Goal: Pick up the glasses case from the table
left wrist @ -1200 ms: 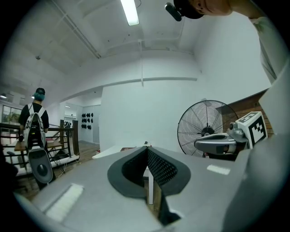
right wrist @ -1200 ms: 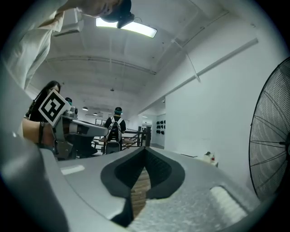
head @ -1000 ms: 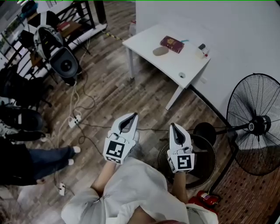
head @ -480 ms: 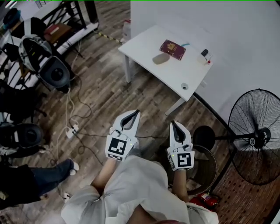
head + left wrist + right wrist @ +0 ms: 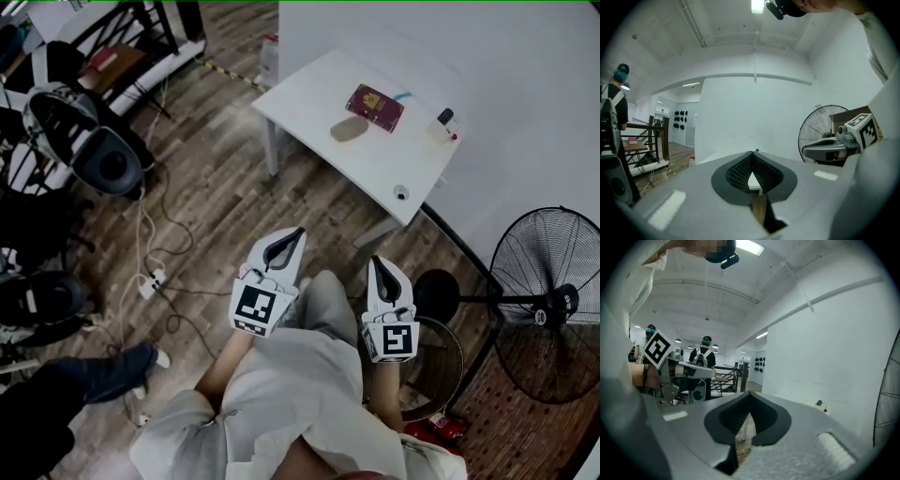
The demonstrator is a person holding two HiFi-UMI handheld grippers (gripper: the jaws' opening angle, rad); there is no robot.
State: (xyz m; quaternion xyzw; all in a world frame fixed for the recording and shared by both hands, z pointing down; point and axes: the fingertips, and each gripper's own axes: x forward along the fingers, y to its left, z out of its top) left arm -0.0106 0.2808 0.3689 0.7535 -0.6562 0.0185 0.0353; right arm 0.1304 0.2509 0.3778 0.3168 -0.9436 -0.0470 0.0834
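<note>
I have both claws pressed together on nothing: the left gripper (image 5: pixel 296 234) and the right gripper (image 5: pixel 378 263) hang side by side over the wooden floor (image 5: pixel 216 187), well short of the white table (image 5: pixel 309 98) at their 12 o'clock. The glasses case (image 5: pixel 348 128), a grey oval, lies on that table just beside a dark red booklet (image 5: pixel 374 106), at the booklet's 8 o'clock. A standing fan (image 5: pixel 548 314) sits at 3 o'clock of the right gripper.

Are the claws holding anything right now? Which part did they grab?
Nothing is held. The left claw and the right claw are both shut and empty. The glasses case lies on the table, away from both.
</note>
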